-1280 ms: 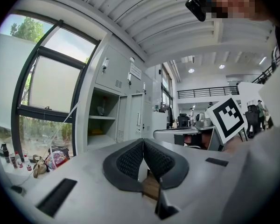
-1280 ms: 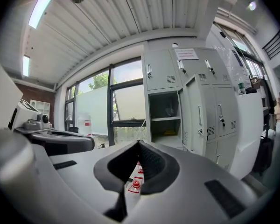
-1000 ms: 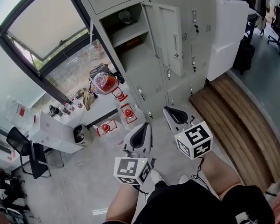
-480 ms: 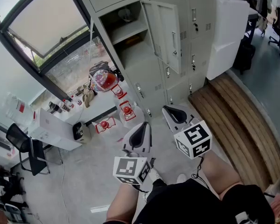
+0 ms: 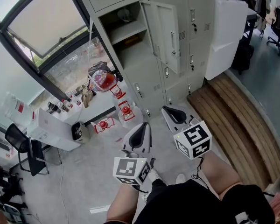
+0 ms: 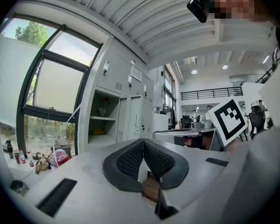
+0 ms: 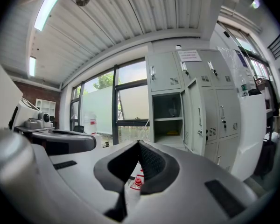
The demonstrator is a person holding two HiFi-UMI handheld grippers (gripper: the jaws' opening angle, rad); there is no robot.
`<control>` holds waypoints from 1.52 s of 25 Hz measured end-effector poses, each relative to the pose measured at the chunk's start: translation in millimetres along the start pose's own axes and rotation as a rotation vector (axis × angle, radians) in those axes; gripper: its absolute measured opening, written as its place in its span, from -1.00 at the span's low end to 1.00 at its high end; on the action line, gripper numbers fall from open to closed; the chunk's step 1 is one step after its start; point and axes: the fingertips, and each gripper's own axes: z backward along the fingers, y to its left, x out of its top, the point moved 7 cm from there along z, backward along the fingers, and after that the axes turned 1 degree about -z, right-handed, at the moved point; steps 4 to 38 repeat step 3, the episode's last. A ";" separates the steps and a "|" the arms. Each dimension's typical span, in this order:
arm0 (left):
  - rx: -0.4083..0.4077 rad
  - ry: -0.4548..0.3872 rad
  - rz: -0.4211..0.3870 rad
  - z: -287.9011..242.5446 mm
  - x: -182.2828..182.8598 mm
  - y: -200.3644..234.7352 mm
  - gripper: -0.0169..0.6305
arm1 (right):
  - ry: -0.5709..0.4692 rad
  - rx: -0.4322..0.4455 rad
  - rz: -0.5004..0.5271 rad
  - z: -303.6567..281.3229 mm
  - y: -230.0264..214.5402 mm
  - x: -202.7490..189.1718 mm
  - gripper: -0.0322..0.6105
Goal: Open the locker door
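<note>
Locker door (image 5: pixel 164 34): flat grey sheet metal, a tall rectangle with a small handle, on the upper part of the locker cabinet (image 5: pixel 198 13).
Direction: its long axis is upright. It stands swung out from the cabinet, with the free edge toward the room.
Compartment (image 5: pixel 128 31): open, just left of the door, with one shelf inside.
Left hand-held gripper (image 5: pixel 143 125): ribbed black pads closed together, nothing between them, well apart from the cabinet.
Right hand-held gripper (image 5: pixel 164 109): closed too and empty, also in front of the cabinet.
Free room: bare concrete floor (image 5: pixel 84 181) before the cabinet, wooden steps (image 5: pixel 238 120) at its right.
</note>
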 end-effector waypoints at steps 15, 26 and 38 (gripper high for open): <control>0.001 -0.002 0.001 -0.4 1.6 3.4 -0.90 | -0.001 -0.001 0.001 -2.8 0.7 2.3 -0.73; 0.001 -0.002 0.001 -0.4 1.6 3.4 -0.90 | -0.001 -0.001 0.001 -2.8 0.7 2.3 -0.73; 0.001 -0.002 0.001 -0.4 1.6 3.4 -0.90 | -0.001 -0.001 0.001 -2.8 0.7 2.3 -0.73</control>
